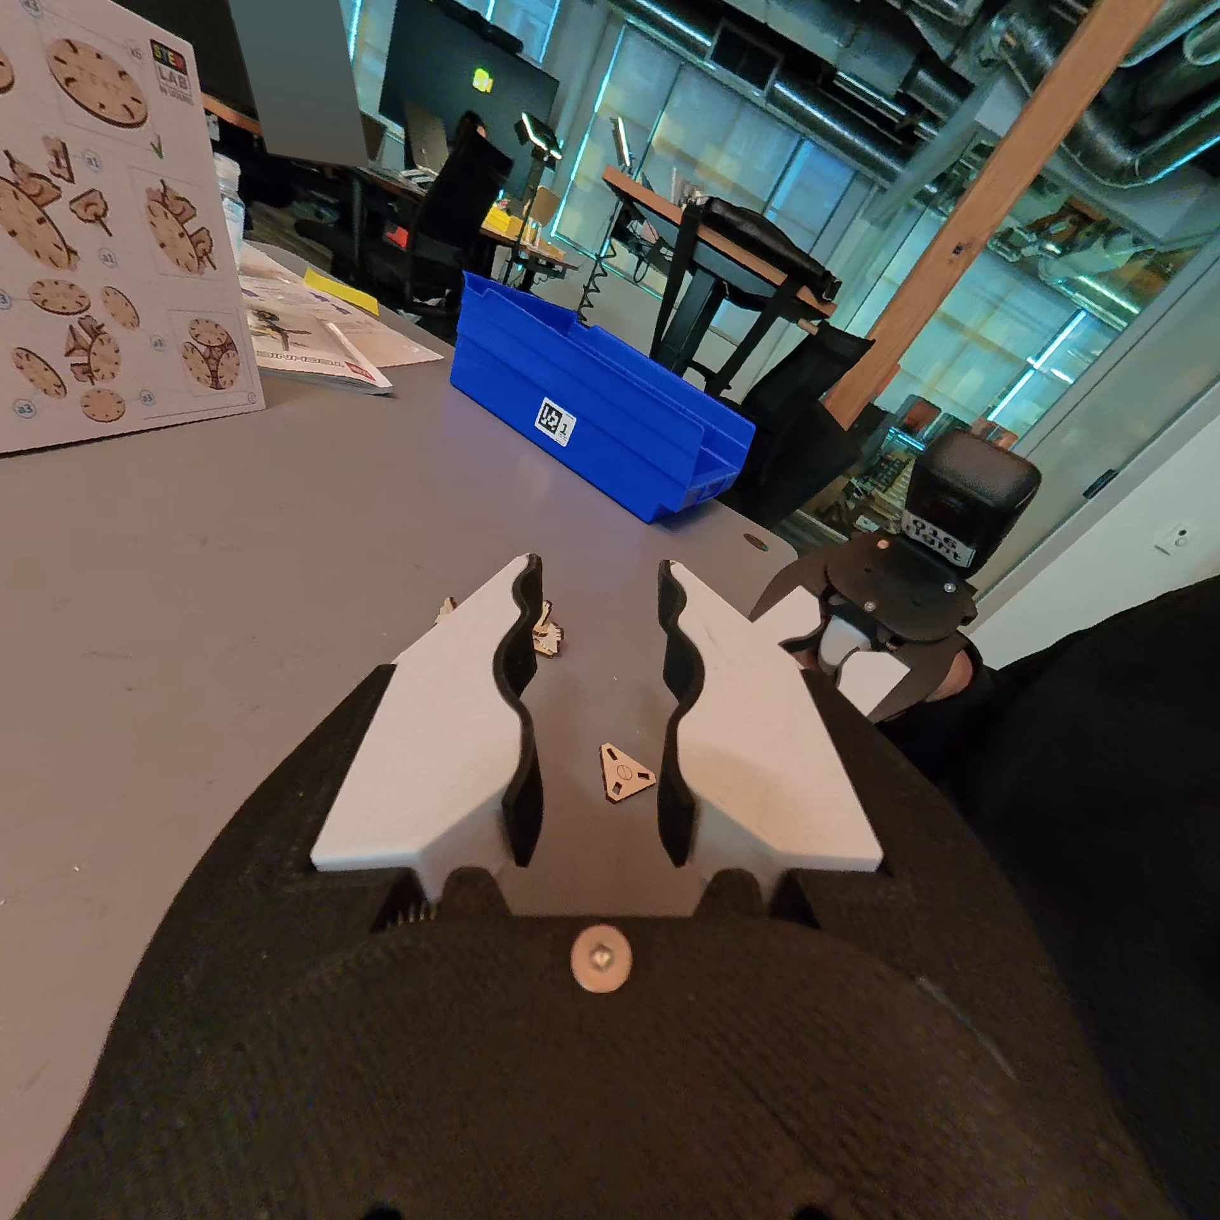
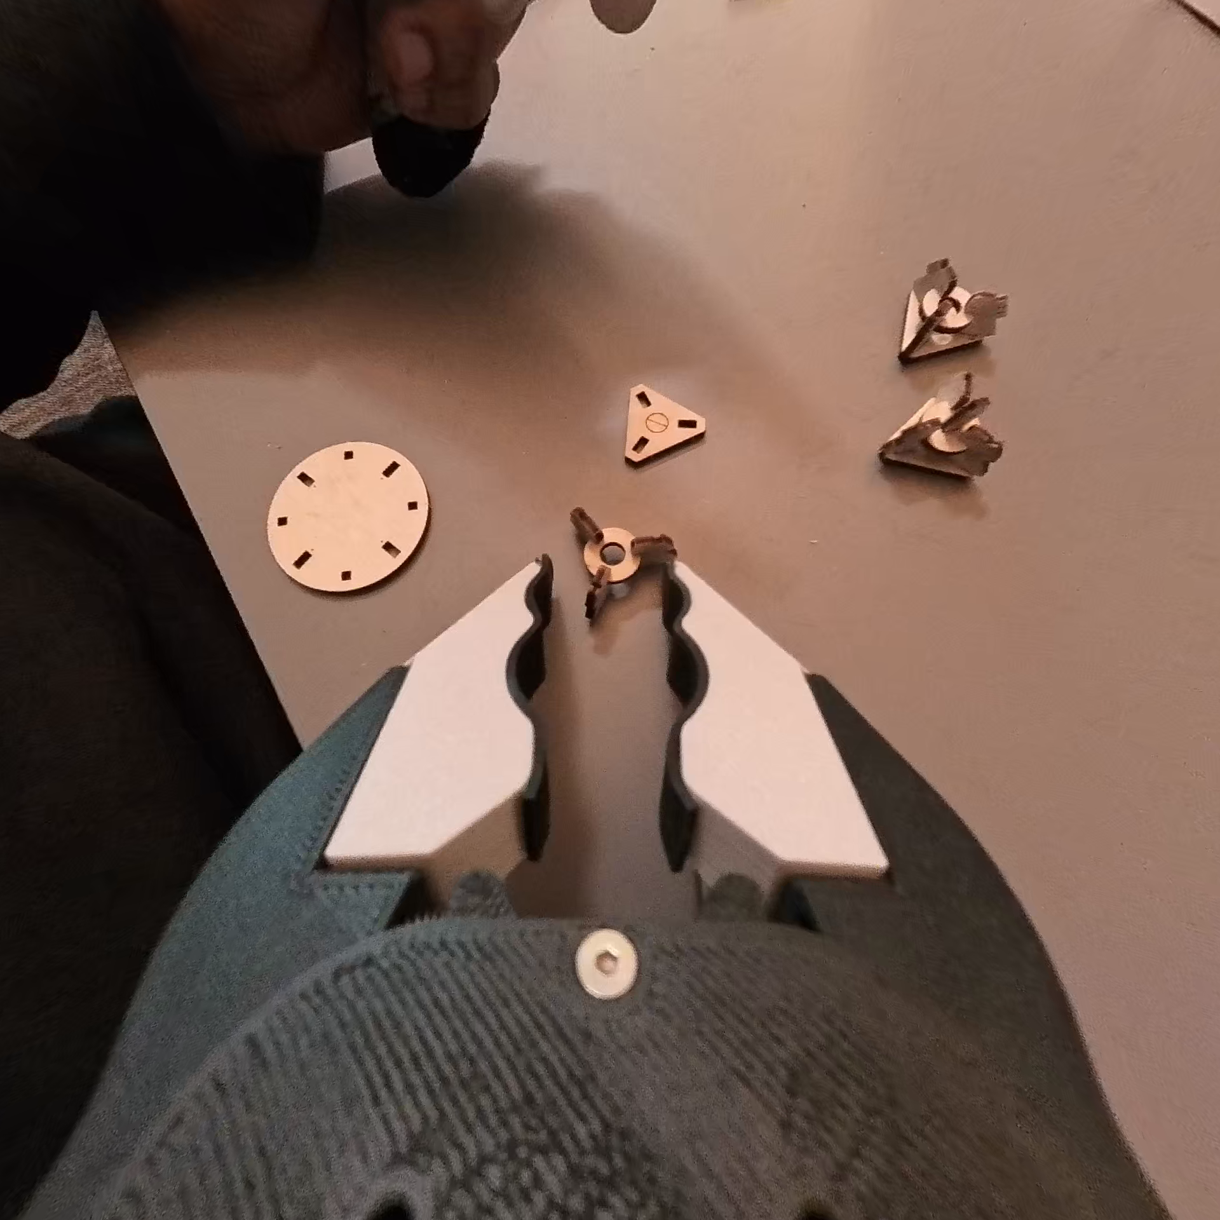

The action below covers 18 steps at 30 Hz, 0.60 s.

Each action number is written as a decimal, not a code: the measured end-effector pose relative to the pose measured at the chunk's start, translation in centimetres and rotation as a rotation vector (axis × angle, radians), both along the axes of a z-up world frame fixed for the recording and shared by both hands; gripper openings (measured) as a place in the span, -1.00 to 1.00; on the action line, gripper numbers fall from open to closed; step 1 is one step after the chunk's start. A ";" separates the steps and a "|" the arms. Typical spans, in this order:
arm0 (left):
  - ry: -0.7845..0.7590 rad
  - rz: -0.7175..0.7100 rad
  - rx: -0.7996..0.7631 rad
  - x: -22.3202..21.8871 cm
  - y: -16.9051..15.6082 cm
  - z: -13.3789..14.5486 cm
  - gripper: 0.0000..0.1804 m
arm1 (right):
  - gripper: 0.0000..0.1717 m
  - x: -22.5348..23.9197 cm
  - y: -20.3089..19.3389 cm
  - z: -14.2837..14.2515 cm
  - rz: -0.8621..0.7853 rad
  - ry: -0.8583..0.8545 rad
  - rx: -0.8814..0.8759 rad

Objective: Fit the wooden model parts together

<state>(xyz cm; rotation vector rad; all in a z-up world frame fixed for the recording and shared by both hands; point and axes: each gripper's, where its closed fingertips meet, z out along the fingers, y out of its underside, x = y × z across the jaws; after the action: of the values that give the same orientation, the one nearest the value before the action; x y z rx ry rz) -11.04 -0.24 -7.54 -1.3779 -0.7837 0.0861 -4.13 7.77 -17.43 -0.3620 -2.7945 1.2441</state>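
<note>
My right gripper (image 2: 607,564) is open, low over the grey table (image 2: 858,660). A small wooden ring piece with three prongs (image 2: 614,558) stands at its fingertips. The right fingertip (image 2: 670,581) is against one prong, and a gap shows between the left pad and the piece. A flat wooden triangle (image 2: 663,426) lies just beyond, and a slotted wooden disc (image 2: 348,516) lies to the left. My left gripper (image 1: 601,561) is open and empty above the table, with the triangle (image 1: 624,772) showing on the table between its fingers. The right gripper's body (image 1: 924,581) shows to its right.
Two assembled triangle pieces (image 2: 944,317) (image 2: 941,436) stand at the right. A person's hand (image 2: 429,66) is at the top left. A blue bin (image 1: 594,396) sits near the table's far edge. A picture instruction sheet (image 1: 99,231) and booklets (image 1: 317,330) are at the left. It is some 7 centimetres from my right tips to the slotted wooden disc (image 2: 348,516).
</note>
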 end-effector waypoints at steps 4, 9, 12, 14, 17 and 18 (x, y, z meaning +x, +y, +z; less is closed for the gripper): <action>0.000 -0.002 -0.001 0.0 0.1 0.0 -0.63 | -0.73 -0.1 -0.1 0.0 -0.003 -0.014 -0.020; -0.003 -0.005 -0.001 0.0 0.1 -0.1 -0.63 | -0.82 -0.3 -0.3 0.1 -0.007 -0.019 -0.044; -0.004 -0.004 -0.002 0.0 0.1 -0.1 -0.63 | -0.83 -0.3 -0.3 0.1 -0.007 -0.022 -0.052; -0.004 -0.004 -0.001 0.0 0.1 -0.1 -0.63 | -0.83 -0.3 -0.3 0.1 -0.005 -0.021 -0.054; -0.006 -0.004 0.001 0.0 0.1 -0.1 -0.63 | -0.83 -0.5 -0.4 0.2 -0.004 -0.008 -0.060; -0.010 0.001 0.006 0.0 0.1 -0.1 -0.63 | -0.83 -0.6 -0.4 0.4 -0.007 0.004 -0.072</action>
<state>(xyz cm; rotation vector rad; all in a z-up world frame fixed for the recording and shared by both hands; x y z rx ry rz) -11.05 -0.19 -7.60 -1.3739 -0.7924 0.0773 -4.77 7.38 -17.04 -0.3730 -2.7479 1.3445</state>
